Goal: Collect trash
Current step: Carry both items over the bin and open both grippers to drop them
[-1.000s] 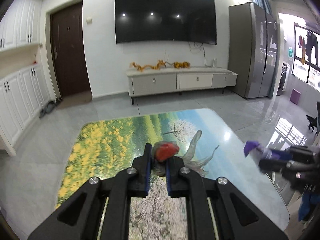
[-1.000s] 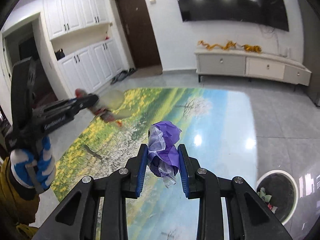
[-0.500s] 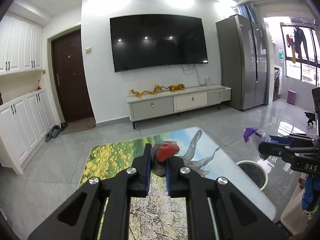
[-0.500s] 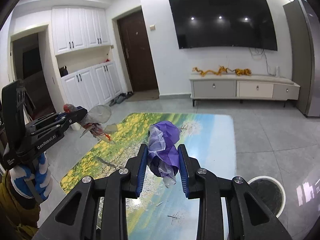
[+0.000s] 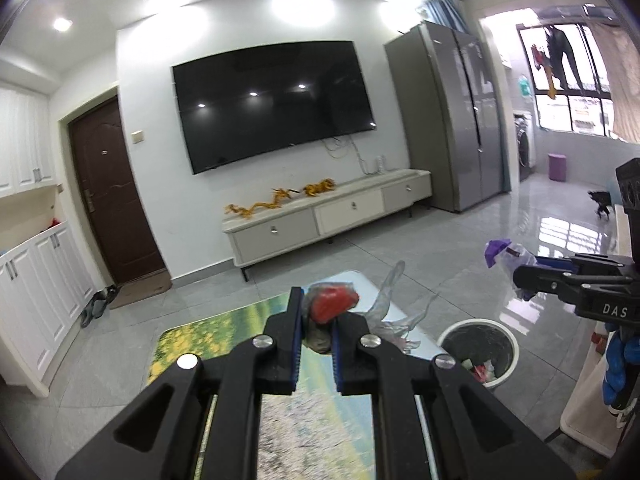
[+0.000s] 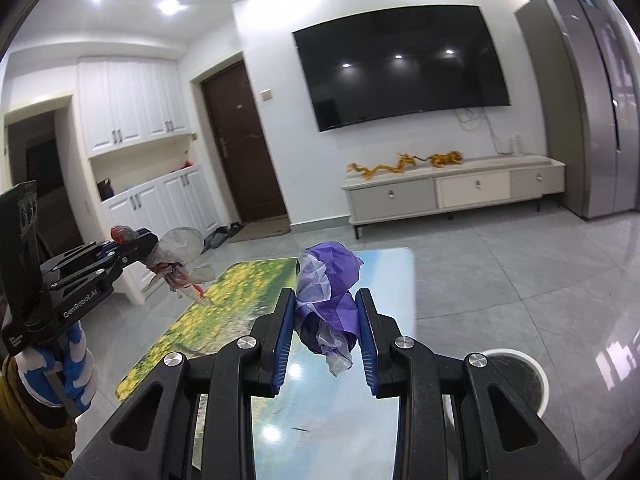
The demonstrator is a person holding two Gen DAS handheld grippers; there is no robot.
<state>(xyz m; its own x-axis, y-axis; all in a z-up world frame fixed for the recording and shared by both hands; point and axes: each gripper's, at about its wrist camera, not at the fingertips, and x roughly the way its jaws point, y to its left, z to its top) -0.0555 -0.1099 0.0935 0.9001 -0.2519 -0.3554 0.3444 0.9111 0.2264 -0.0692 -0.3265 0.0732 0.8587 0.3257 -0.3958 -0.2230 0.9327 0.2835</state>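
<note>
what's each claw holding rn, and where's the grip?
Left claw: red-and-clear wrapper, pinched at its bunched middle. Right claw: purple wrapper wad, clamped across its lower half.

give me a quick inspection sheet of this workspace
surface: glossy table with a printed landscape, nothing lying on the part in view
job's things: red and clear wrapper; purple wrapper; white bin on the floor, already holding scraps
clutter: shoes by the door
grippers: left gripper shut on the red and clear wrapper; right gripper shut on the purple wrapper
cables: white leads under the TV
surroundings: TV, low cabinet, fridge
</note>
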